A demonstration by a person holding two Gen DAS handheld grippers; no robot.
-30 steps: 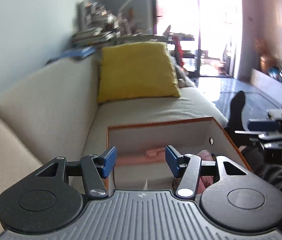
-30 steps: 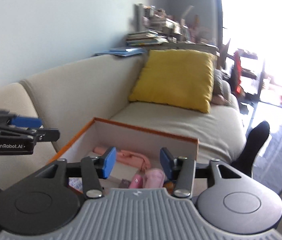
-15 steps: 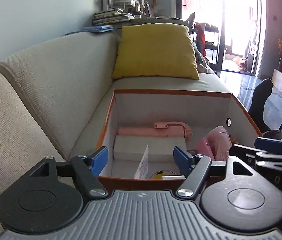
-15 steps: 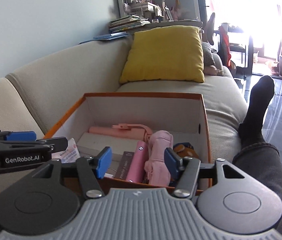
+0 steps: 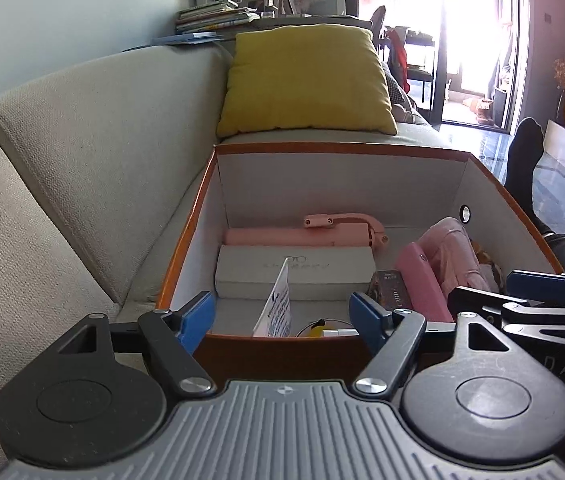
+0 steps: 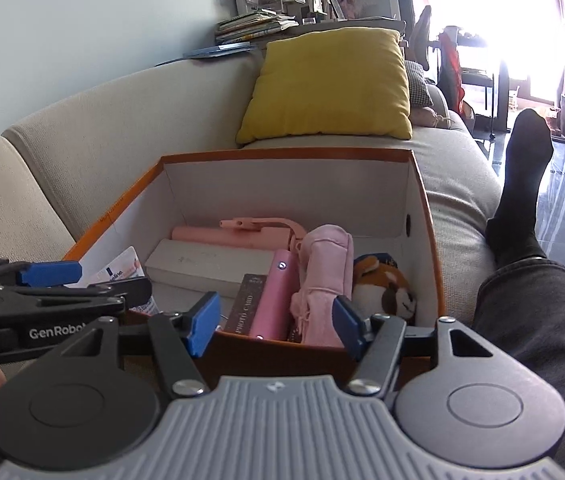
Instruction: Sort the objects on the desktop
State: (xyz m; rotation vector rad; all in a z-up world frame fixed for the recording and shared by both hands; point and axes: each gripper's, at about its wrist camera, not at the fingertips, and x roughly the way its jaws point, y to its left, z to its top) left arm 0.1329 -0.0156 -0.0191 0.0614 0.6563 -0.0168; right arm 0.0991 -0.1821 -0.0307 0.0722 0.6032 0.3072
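Several small things fill the orange box [image 6: 426, 216] on the beige sofa [image 5: 82, 168]: a white glasses case [image 5: 294, 270], a pink pouch [image 6: 322, 280] and a plush toy [image 6: 386, 292]. Left claw [image 5: 280, 316] and right claw [image 6: 274, 318] both hover at its near rim, spread and holding nothing. Beyond it lies a yellow cushion [image 5: 306, 80].

An orange-rimmed cardboard box [image 6: 418, 184] with white inner walls holds a pale pink fabric pouch [image 6: 324, 276], a white rectangular case [image 5: 294, 268] and an orange-and-white plush toy [image 6: 386, 292]; a plain yellow square cushion [image 5: 306, 80] sits on the beige woven sofa [image 5: 82, 160].
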